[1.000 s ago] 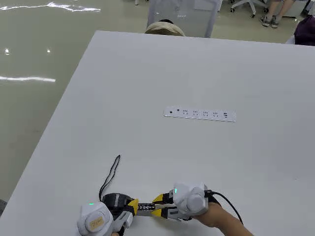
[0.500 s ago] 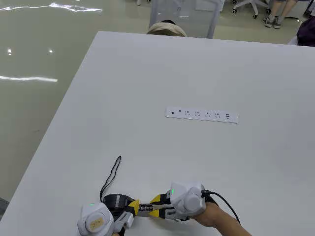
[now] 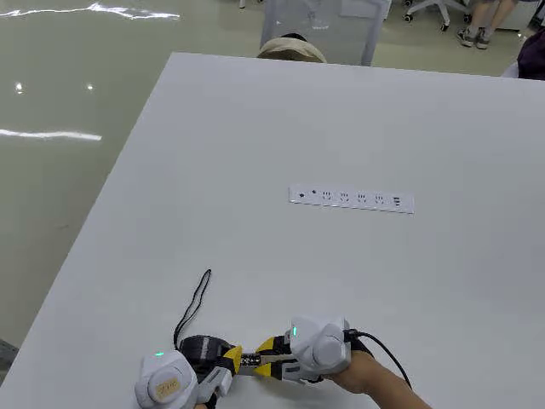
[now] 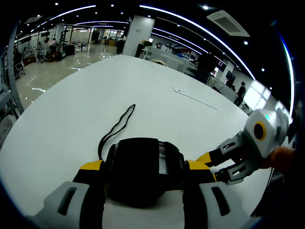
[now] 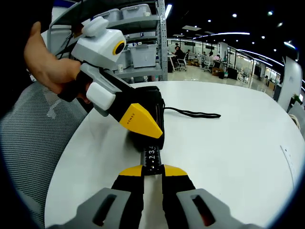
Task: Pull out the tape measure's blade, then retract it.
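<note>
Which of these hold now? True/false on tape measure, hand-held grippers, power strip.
The left hand-held gripper clamps the black tape measure. True.
The right hand-held gripper is open, clear of the blade. False: its jaws are shut on the blade.
The blade is drawn out far across the table. False: a short length shows between case and gripper.
The strap lies on the table. True.
The power strip touches the tape measure. False: it lies apart.

tape measure blade (image 5: 151,155) | reads: 2 3 4 | pale digits, dark ground
</note>
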A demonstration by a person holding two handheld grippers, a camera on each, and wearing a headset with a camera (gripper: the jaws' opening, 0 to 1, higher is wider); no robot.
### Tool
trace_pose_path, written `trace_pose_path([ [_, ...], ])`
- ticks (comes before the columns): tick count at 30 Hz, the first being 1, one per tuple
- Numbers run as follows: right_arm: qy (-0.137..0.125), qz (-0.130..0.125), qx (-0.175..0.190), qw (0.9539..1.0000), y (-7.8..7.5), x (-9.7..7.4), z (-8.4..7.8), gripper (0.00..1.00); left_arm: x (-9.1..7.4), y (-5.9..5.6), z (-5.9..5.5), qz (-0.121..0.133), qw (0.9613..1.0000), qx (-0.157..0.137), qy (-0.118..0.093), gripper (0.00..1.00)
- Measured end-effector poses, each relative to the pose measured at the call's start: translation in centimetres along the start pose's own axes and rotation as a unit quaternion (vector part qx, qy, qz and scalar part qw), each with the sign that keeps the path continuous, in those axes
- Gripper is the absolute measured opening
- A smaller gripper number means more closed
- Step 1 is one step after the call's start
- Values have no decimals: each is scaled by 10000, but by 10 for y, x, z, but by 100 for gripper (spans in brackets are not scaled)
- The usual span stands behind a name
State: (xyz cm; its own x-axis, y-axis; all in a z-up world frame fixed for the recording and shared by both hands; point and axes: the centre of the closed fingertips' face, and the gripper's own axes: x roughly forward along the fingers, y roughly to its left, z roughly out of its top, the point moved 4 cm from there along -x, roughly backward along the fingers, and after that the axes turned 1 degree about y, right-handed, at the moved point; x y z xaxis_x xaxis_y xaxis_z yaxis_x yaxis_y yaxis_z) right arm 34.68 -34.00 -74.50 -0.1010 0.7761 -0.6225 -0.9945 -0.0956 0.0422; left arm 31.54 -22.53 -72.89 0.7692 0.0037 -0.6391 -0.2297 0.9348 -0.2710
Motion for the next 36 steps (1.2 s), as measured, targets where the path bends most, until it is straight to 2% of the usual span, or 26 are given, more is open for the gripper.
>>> trace_pose_path([
  [36, -123, 120, -43, 9998, 1, 26, 14, 12, 1, 5, 0, -4, 10000, -69, 9, 63],
])
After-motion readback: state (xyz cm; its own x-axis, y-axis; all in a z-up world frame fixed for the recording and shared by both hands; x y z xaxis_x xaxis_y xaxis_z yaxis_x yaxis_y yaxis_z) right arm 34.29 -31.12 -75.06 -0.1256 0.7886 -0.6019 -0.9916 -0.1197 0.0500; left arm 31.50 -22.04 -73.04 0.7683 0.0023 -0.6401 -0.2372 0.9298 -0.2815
